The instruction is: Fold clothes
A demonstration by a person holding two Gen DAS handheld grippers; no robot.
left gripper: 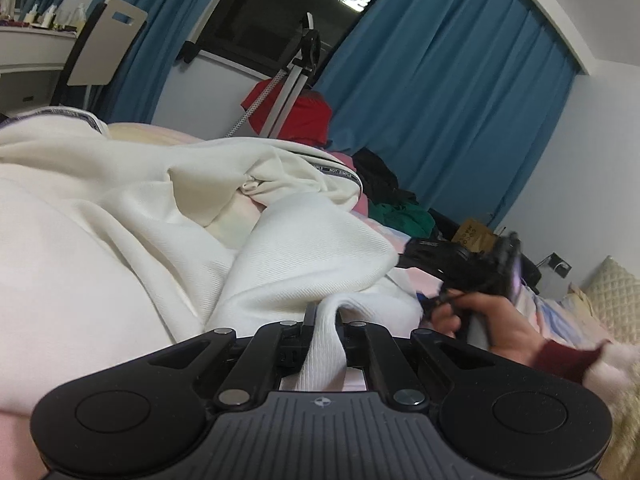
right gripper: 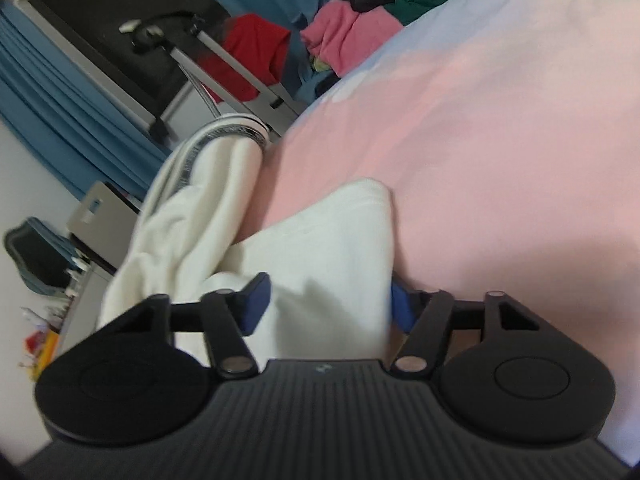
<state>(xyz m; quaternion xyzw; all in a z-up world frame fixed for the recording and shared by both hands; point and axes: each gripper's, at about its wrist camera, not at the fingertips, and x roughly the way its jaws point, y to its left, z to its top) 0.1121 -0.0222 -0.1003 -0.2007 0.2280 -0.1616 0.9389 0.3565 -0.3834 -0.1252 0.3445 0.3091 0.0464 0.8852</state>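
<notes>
A white garment [left gripper: 120, 216] with a black-and-white printed band lies rumpled across the pink bed. My left gripper [left gripper: 323, 320] is shut on a ribbed white fold of it, which runs back between the jaws. In the left wrist view the right gripper [left gripper: 480, 272] shows blurred at the right, held in a hand with a dark red sleeve. In the right wrist view my right gripper [right gripper: 326, 300] is open, its blue pads [right gripper: 256, 296] on either side of a flap of the white garment [right gripper: 320, 248], not pinching it.
A pile of pink [right gripper: 344, 40], green and black clothes [left gripper: 396, 200] lies at the bed's far side. A red cloth [left gripper: 296, 112] hangs on a metal stand by the blue curtains [left gripper: 440, 100]. A chair [left gripper: 104, 48] and desk stand at the left. A quilted pillow [left gripper: 612, 296] lies at the right.
</notes>
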